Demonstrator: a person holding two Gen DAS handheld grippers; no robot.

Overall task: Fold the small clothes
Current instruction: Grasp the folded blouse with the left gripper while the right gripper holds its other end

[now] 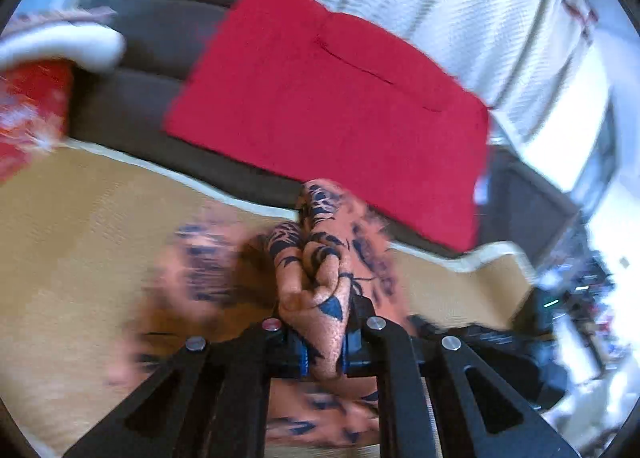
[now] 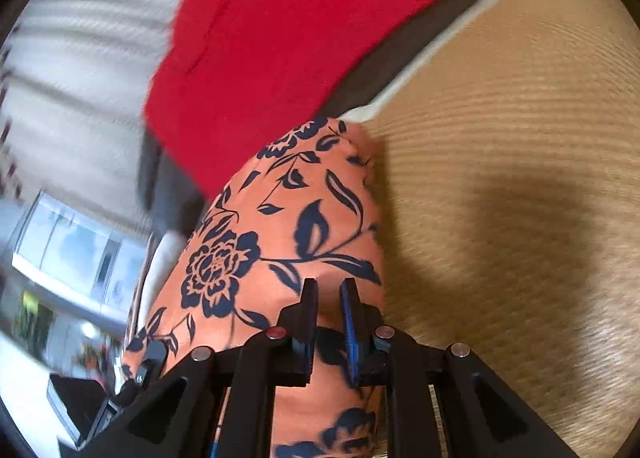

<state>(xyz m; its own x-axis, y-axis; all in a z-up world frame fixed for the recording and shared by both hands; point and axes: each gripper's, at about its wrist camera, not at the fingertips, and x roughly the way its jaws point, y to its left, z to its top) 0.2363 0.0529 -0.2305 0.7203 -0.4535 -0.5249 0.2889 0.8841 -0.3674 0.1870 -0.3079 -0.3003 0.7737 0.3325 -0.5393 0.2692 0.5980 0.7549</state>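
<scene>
Left tool [image 1: 320, 342]: jaws nearly closed, pinching a bunched ridge of the orange floral cloth [image 1: 320, 270]. The fabric rises up betw. the two black fingers and folds over itself just past the tips; its lower part is blurred.

Right tool [image 2: 329, 322]: jaws narrow, a small gap showing betw. the tips. The same orange floral cloth [image 2: 280, 226] runs under and betw. them. Can't tell for certain from the right view whether the pads press it, but the gap is slim and the cloth passes through, so it reads as gripped.

Cloth location: lying on the tan ribbed surface [image 2: 500, 138], w/ its far end reaching toward a folded red garment [image 1: 328, 106].

The red garment lies flat on a dark grey cushion [image 1: 152, 46], just beyond the orange cloth. White edging separates the cushion from the tan surface.

Left view only: a red and white item [image 1: 44, 70] to the left of the red garment, and clutter to its far right, too blurred to name.

Right view only: a window [image 2: 76, 246] to the left of the cloth, and a dark shadow on the tan surface to its right.

No containers in either view.
</scene>
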